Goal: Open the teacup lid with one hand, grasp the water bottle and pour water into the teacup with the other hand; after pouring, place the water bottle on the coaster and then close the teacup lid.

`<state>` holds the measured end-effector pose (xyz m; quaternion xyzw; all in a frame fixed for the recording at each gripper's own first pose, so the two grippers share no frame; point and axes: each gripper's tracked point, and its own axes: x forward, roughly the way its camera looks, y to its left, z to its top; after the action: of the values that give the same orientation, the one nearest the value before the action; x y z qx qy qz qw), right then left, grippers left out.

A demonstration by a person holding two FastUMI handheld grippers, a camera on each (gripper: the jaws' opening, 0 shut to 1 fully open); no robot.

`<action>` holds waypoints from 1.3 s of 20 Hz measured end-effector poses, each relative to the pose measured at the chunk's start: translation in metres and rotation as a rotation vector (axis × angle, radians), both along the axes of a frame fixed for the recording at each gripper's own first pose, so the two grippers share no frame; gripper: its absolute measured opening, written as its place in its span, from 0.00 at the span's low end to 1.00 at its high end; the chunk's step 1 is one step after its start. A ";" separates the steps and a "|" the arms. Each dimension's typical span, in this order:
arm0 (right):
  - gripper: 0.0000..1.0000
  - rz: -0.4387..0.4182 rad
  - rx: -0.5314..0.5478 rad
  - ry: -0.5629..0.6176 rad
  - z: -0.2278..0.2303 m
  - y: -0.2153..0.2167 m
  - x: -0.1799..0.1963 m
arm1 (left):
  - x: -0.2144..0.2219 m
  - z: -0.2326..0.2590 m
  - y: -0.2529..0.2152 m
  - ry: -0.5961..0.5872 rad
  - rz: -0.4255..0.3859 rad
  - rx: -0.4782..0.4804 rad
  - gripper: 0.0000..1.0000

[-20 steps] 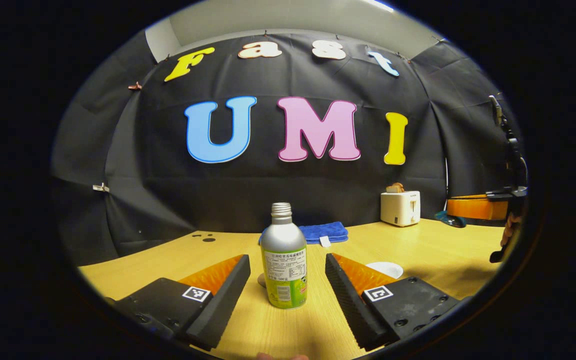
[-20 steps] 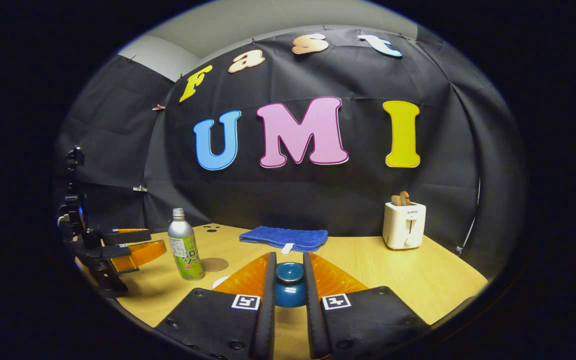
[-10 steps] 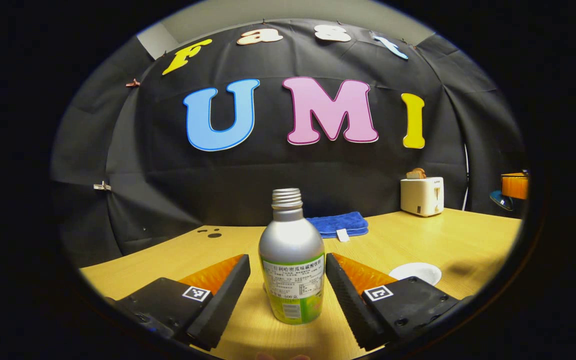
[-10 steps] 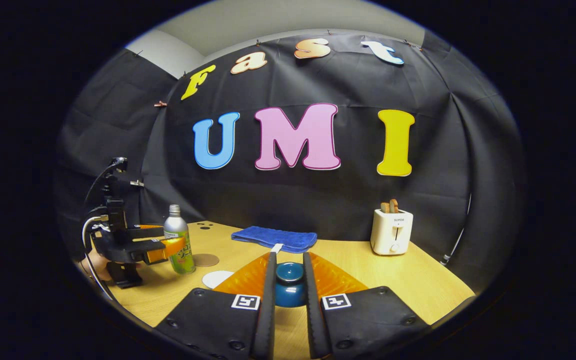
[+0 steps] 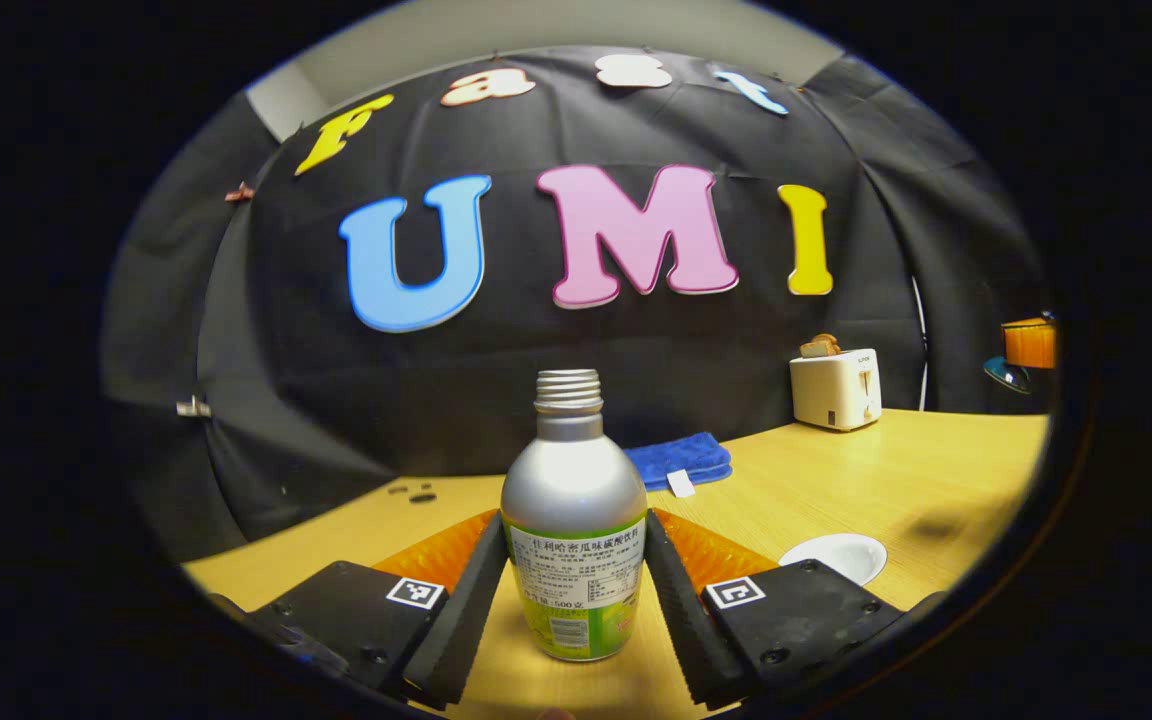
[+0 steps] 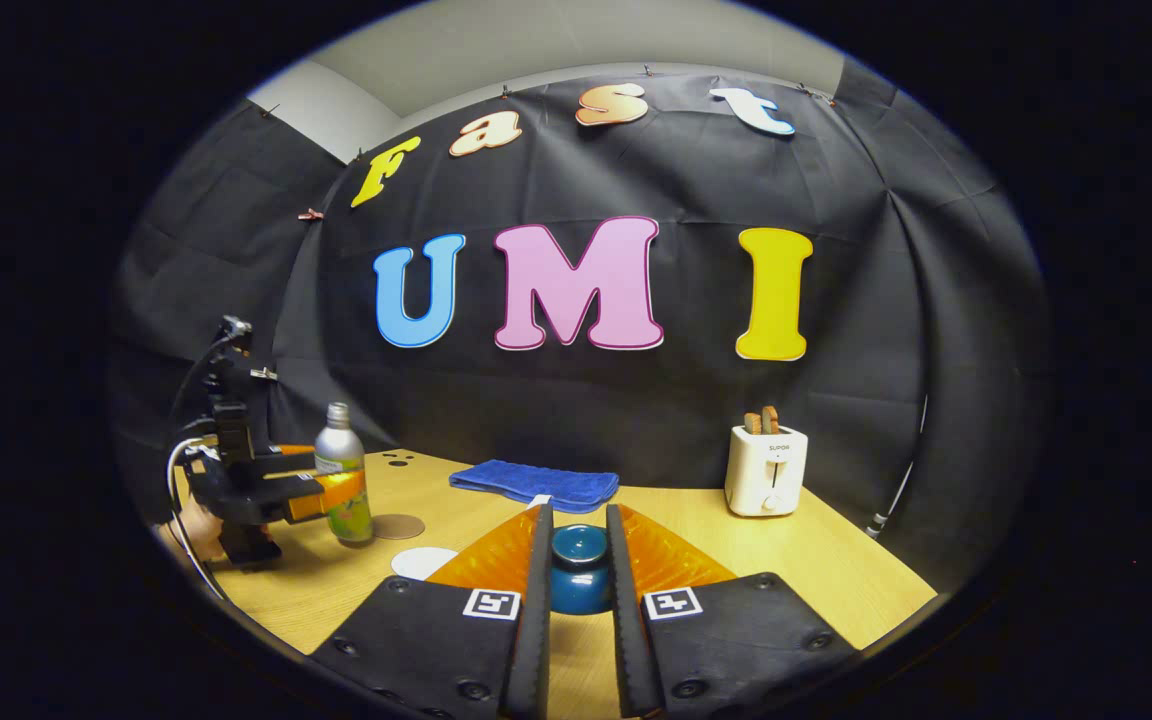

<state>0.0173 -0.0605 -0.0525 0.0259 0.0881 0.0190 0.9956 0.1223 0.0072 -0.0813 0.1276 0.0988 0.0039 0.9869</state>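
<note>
1. Your left gripper (image 5: pixel 576 590) clamps the water bottle (image 5: pixel 574 530) at its label, upright on the table (image 5: pixel 886 480).
2. Smooth metal, probably slippery and weighty; hold mid-body.
3. Your right gripper (image 6: pixel 576 570) pinches the teacup lid (image 6: pixel 578 548); likely fragile ceramic.

Toaster (image 6: pixel 765 468), blue towel (image 6: pixel 534 483), table (image 6: pixel 836 570)
</note>
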 end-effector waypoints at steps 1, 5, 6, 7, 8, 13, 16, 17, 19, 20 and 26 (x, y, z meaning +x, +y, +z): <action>0.30 -0.003 0.003 -0.002 0.001 -0.001 0.000 | 0.002 0.010 -0.003 -0.006 -0.026 0.064 0.80; 0.30 -0.012 -0.004 -0.001 0.002 -0.007 -0.001 | 0.002 0.020 -0.011 0.033 -0.115 0.289 0.80; 0.30 -0.012 -0.004 -0.003 0.003 -0.007 -0.002 | 0.002 0.016 -0.015 0.046 -0.141 0.342 0.80; 0.30 -0.015 -0.003 -0.004 0.004 -0.009 -0.002 | 0.001 0.013 -0.018 0.060 -0.165 0.404 0.80; 0.30 -0.017 -0.002 -0.005 0.005 -0.011 -0.001 | 0.000 0.007 -0.017 0.072 -0.186 0.471 0.80; 0.30 -0.040 -0.004 -0.008 0.007 -0.022 -0.003 | -0.010 -0.022 -0.021 0.139 -0.284 0.757 0.80; 0.30 -0.055 0.002 -0.004 0.006 -0.029 -0.003 | -0.012 -0.031 -0.022 0.144 -0.339 0.913 0.80; 0.30 -0.059 0.001 -0.001 0.006 -0.031 -0.004 | -0.013 -0.033 -0.025 0.138 -0.363 0.955 0.80; 0.30 -0.065 0.005 -0.001 0.006 -0.034 -0.004 | -0.020 -0.031 -0.032 0.122 -0.408 1.043 0.80; 0.30 -0.064 0.010 -0.002 0.007 -0.034 -0.004 | -0.022 -0.031 -0.035 0.115 -0.430 1.090 0.80; 0.30 -0.062 0.020 -0.018 0.015 -0.035 -0.006 | -0.032 -0.040 -0.041 0.120 -0.511 1.302 0.80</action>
<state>0.0111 -0.0955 -0.0379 0.0383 0.0781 -0.0108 0.9961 0.0901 -0.0341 -0.1214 0.7120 0.0976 -0.1767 0.6725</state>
